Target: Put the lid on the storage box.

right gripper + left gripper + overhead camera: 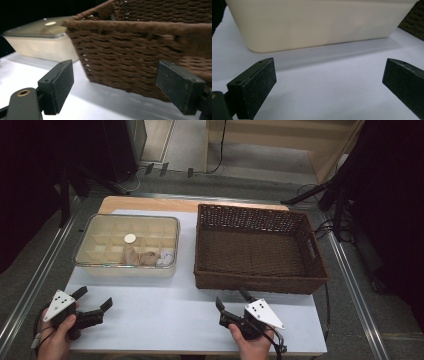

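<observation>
A white table (165, 320) sits under the lights, dark floor all around it. At the back left rests a cream divided box (127, 245), with rolled socks (140, 257) tucked in its near compartments and a small round disc (130, 238) behind them. To its right, close beside it, stands a brown wicker basket (260, 249). Down front, the left tongs (95, 301) hover with jaws spread wide, pointed at the box's near wall. The right tongs (232, 299) gape open too, just short of the basket.
</observation>
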Action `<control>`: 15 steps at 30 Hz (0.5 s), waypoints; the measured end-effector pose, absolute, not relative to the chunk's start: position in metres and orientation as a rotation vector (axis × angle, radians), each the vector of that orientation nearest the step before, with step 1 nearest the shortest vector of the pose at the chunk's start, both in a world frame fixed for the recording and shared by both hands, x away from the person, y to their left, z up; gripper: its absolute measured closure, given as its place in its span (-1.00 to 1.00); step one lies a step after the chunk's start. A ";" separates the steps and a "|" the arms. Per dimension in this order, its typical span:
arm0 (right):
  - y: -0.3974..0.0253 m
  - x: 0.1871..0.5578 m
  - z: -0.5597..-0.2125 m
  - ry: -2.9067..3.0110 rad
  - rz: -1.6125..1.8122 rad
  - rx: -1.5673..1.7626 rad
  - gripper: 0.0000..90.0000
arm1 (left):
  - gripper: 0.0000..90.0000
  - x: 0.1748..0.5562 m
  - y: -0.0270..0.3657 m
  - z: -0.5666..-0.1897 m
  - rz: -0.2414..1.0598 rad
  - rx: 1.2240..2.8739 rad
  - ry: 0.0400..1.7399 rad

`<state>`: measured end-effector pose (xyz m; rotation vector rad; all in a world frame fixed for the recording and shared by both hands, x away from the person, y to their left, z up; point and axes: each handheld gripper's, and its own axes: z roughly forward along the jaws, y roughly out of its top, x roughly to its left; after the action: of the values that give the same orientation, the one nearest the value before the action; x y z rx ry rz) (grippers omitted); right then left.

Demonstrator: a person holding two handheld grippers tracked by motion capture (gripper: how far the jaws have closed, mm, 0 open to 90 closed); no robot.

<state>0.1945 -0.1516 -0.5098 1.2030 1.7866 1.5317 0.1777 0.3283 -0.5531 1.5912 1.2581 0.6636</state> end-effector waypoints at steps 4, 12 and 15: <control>-0.166 0.196 -0.510 1.781 1.506 1.214 -0.66 | -1.00 0.178 0.330 -0.554 0.645 1.583 1.260; -0.198 0.195 -0.516 1.742 1.454 1.248 -0.66 | -1.00 0.178 0.329 -0.554 0.650 1.593 1.255; -0.212 0.193 -0.519 1.726 1.432 1.269 -0.66 | -1.00 0.179 0.329 -0.554 0.640 1.594 1.257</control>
<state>0.1934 -0.2122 -0.5193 1.2688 1.7263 1.4318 0.1786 0.3293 -0.5537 1.5935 1.2574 0.6401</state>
